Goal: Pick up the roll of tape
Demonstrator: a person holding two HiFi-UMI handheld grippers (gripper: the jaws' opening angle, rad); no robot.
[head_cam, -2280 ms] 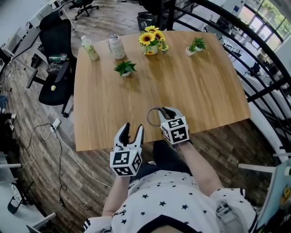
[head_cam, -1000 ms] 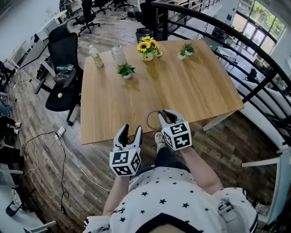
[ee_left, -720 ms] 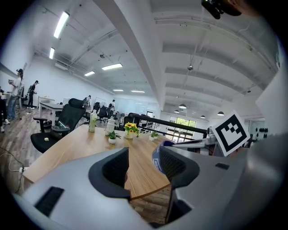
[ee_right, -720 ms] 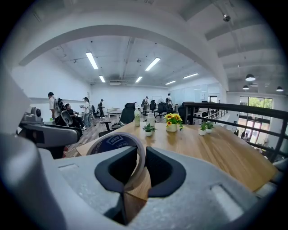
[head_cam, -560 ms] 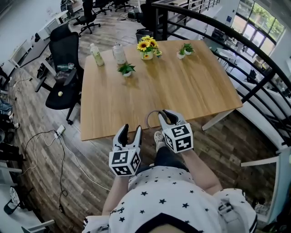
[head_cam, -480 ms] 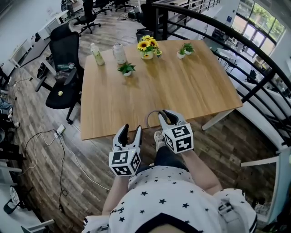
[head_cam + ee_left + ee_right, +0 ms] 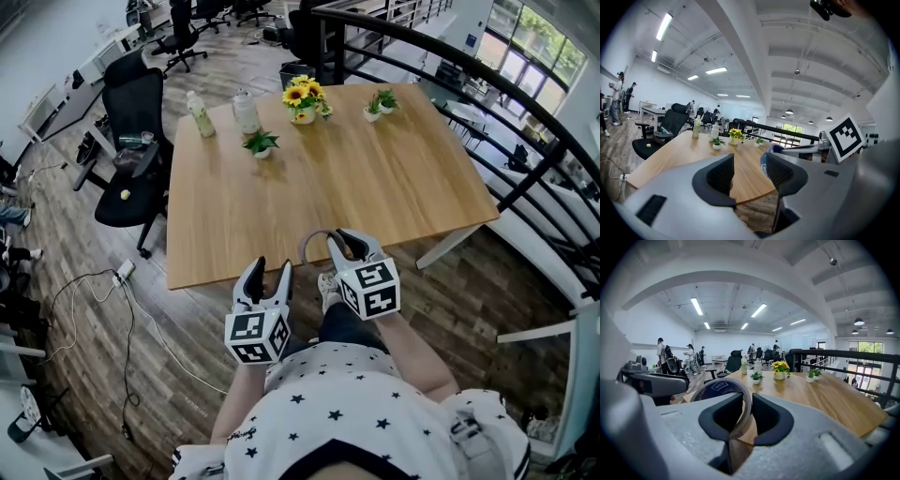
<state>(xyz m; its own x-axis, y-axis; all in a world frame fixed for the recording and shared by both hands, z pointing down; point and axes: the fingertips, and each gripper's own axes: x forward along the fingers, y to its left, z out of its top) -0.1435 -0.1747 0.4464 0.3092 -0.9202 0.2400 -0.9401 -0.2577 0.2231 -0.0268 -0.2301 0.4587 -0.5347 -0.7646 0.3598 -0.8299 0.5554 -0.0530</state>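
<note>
The roll of tape is off the table. A little earlier it hung over the near edge of the wood top; now it sits in the air nearer the person, over the plank floor, and the table's near edge lies beyond it. Over the last short while almost nothing shifts, and the grip looks the same throughout. The right gripper has its jaws partly closed and clamped on the band of the roll. In the right gripper view one dark pad sits inside the ring and the other outside, and the roll stands up and to the left of them. The left gripper, to the left and a touch nearer, has its jaws apart with nothing between them; through the gap only the table edge and the floor show. It touches neither the roll nor the table. The potted plants, the sunflowers and the bottles at the far end look undisturbed. Judging from this, the pick-up is as good as done: the roll is lifted clear and carried by one gripper alone.
</note>
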